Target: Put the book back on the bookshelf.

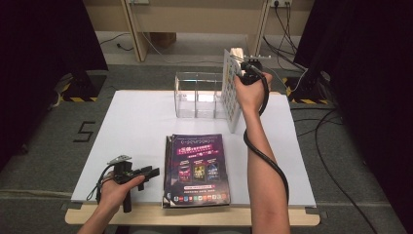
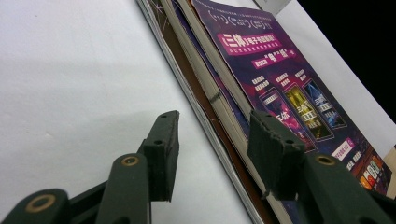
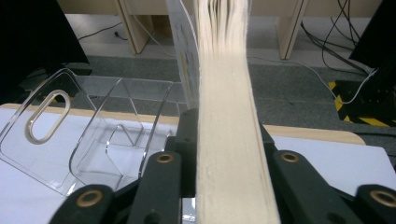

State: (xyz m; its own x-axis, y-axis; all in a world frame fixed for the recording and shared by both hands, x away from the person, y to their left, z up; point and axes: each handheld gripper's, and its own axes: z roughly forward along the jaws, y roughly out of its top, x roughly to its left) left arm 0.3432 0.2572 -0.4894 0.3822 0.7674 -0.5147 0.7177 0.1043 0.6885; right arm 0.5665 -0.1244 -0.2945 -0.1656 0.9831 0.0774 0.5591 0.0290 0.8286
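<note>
The left gripper (image 1: 146, 173) is lying low on the white desk (image 1: 136, 126) at its near left, jaws standing apart with nothing between them, pointing at the edge of the stack of books (image 1: 197, 170). In the left gripper view its one pad (image 2: 163, 154) is sitting over the bare desk and the other is overlapping the stack's edge (image 2: 219, 116). Beyond the stack, the clear rack (image 1: 197, 95) is standing at the desk's far side. At its right end the right gripper (image 1: 242, 68) is clamping a book (image 1: 230, 90) upright, page edges (image 3: 229, 140) pressed between both pads, just beside the rack's rightmost divider.
</note>
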